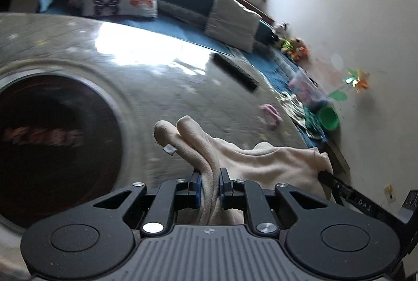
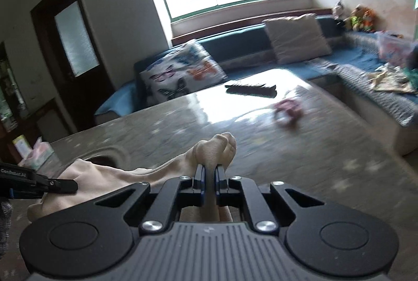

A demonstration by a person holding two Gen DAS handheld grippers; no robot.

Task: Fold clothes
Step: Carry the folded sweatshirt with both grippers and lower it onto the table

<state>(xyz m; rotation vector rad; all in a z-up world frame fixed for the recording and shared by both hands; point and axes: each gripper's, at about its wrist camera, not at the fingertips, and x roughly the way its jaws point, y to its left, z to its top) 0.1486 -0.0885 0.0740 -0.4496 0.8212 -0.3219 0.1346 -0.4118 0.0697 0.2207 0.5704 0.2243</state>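
A cream-coloured garment (image 1: 263, 158) hangs stretched between my two grippers above a grey stone table (image 1: 162, 87). My left gripper (image 1: 210, 179) is shut on one bunched edge of it, with a small white tag (image 1: 169, 149) showing beside the fold. My right gripper (image 2: 210, 176) is shut on the other bunched edge (image 2: 216, 147). The right gripper's tip (image 1: 329, 177) shows in the left wrist view, holding the cloth. The left gripper's tip (image 2: 61, 185) shows in the right wrist view, on the cloth (image 2: 109, 173).
The table has a round dark inset (image 1: 49, 139). A black comb-like bar (image 2: 250, 90) and a pink item (image 2: 287, 109) lie on its far part. A blue sofa (image 2: 339, 58) with a butterfly cushion (image 2: 183, 72), a beige cushion (image 2: 295, 38) and toys stands behind.
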